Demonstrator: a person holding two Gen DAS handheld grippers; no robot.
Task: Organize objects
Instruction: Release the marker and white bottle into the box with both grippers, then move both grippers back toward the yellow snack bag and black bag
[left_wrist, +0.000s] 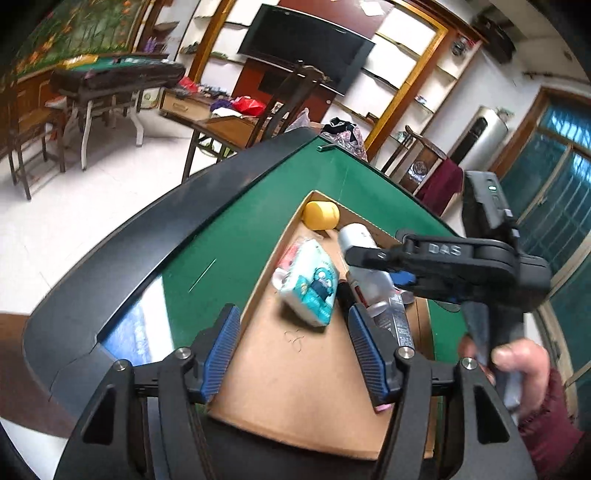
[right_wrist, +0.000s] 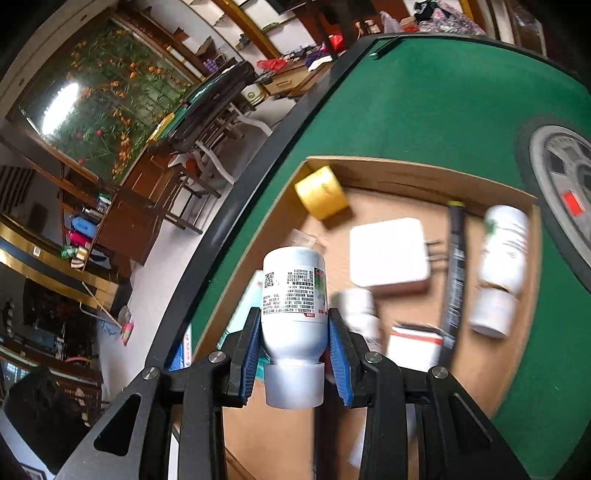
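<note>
My left gripper (left_wrist: 295, 345) stands open over a shallow cardboard box (left_wrist: 295, 391), with nothing between its blue pads (left_wrist: 221, 347). Just past its fingertips a teal and white tissue pack (left_wrist: 308, 284) sits tilted in the box. My right gripper (right_wrist: 293, 332) is shut on a white labelled bottle (right_wrist: 293, 295), cap toward the camera, above the box (right_wrist: 406, 173). In the left wrist view the right gripper (left_wrist: 376, 267) hangs with that bottle (left_wrist: 360, 240) over the box's far side, a hand (left_wrist: 517, 362) on its handle.
The box holds a yellow roll (right_wrist: 321, 192), a white charger (right_wrist: 388, 251), a black pen (right_wrist: 456, 266), another white bottle (right_wrist: 502, 251) and a small white carton (right_wrist: 415, 343). It sits on a green table (right_wrist: 424, 103) with a black rim (left_wrist: 110, 251) and a grey centre disc (right_wrist: 565, 177).
</note>
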